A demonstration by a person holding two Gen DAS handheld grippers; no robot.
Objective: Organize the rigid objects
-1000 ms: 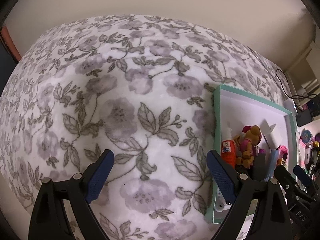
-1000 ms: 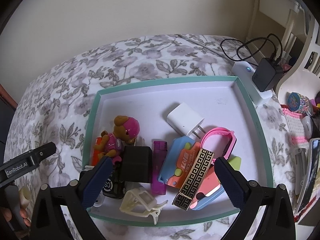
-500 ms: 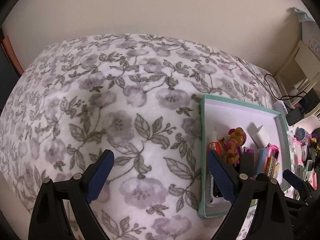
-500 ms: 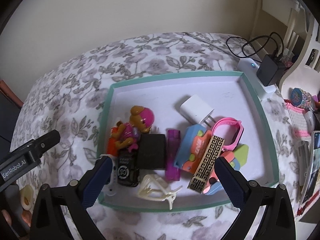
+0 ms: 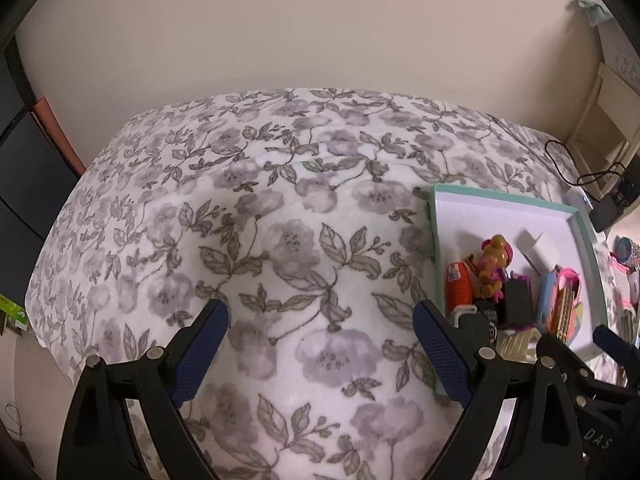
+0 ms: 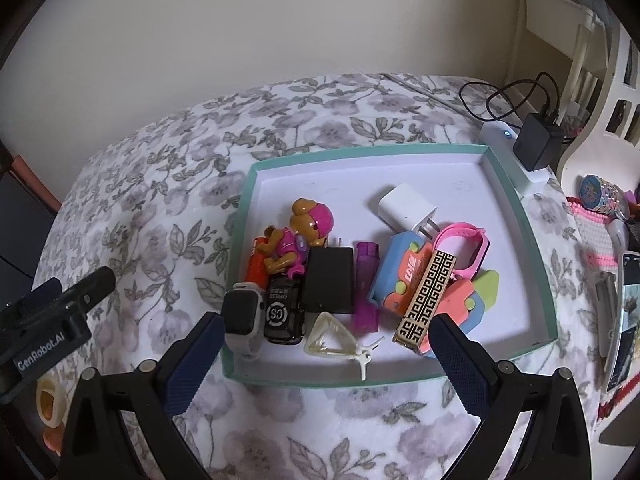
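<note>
both grippers, left gripper (image 5: pixel 320 344) and right gripper (image 6: pixel 324 356), hang wide open, fingers empty; lower the right squarely over one item in the tray (image 6: pixel 516 208) ahead.

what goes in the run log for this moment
left gripper: open, empty | right gripper: open, empty | tray: full, on bed

the far half of the tray (image 6: pixel 516 216) lies bare and open to reach, while a jumble of small things (image 6: pixel 344 280) crowds its near half; the flowered blanket (image 5: pixel 248 240) to its left is unobstructed.
</note>
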